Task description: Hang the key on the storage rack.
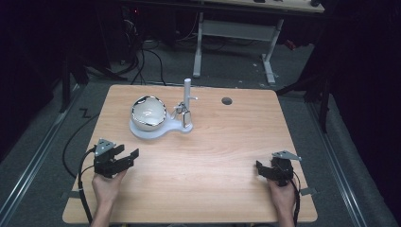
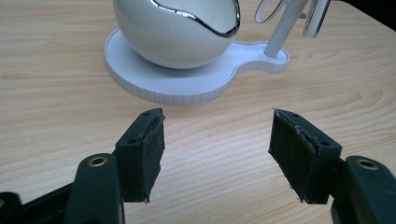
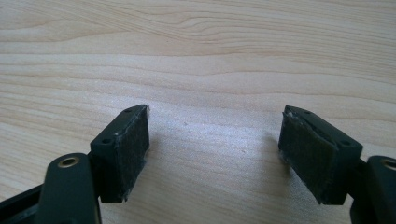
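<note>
Left tool (image 1: 126, 156) is spread wide w/ nothing between its pads (image 2: 144, 154). It sits low over the table (image 1: 213, 156), near the edge by the person, held in the left hand (image 1: 108, 187). Right tool (image 1: 263, 169) is spread wide too, also w/ nothing in it, and its pads (image 3: 128, 149) hang just over bare wood. The right hand (image 1: 283, 196) holds it near the other corner by the person. The two tools are well apart from each other.

Out ahead of the left tool, a bit to its right, is the round white bowl (image 1: 148, 112) w/ a shiny silver rim. In the left gripper view it is right in front of the jaws, but not touching them. The bowl (image 2: 175, 32) sits on a flat white base (image 2: 177, 79). The same base has a thin white post (image 1: 187, 97) standing up on its small end, past the bowl as seen from the left tool. Some small shiny bits hang on the post (image 2: 282, 30); can't tell what they are.

From the right tool the bowl is far off, ahead and well to its left.

How far along: looks like the very start. Nothing is picked up, nothing touched, bowl sits on its base. Pretty much all the work is left. My guess: the left tool goes first, since it points right at the bowl & is nearer.
</note>
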### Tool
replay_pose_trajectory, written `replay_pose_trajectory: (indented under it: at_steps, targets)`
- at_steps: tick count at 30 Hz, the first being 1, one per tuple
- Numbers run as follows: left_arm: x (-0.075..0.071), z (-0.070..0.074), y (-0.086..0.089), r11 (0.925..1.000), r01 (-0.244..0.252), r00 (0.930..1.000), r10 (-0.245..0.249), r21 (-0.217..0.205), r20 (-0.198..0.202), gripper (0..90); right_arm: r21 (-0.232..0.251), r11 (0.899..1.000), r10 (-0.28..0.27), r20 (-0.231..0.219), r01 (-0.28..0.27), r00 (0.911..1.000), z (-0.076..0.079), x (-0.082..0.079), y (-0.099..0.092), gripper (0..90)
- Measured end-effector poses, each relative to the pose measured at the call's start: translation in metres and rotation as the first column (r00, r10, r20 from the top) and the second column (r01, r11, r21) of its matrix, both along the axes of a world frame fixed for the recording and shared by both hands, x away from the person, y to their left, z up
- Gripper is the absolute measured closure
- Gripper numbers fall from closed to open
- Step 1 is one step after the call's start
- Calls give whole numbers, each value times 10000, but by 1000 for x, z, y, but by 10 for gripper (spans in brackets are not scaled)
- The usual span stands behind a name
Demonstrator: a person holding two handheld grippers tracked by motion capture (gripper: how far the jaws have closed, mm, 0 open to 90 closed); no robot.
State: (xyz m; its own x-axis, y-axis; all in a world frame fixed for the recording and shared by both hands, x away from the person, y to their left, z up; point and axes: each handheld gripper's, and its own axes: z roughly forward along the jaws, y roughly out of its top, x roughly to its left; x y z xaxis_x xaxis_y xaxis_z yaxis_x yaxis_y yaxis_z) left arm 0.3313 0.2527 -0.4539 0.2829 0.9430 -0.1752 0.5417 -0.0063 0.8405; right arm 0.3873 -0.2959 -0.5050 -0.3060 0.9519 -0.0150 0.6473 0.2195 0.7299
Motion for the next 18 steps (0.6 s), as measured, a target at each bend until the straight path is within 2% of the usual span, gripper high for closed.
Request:
replay_pose_trajectory:
  at_steps: [8, 13, 18]
  targets:
    - [-2, -18, -2, 9994, -35, 9993, 47, 334, -364, 352, 3, 10000, -4, 0, 4, 10000, 0, 0, 0, 246]
    - [-1, -36, -6, 9961, -55, 9965, 128, 878, -828, 345, 3, 10000, -8, -2, 8, 10000, 0, 0, 0, 246]
    - [1, -50, -8, 9882, -243, 9924, 421, 1514, -1155, 339, 3, 10000, -10, -1, 10, 10000, 0, 0, 0, 246]
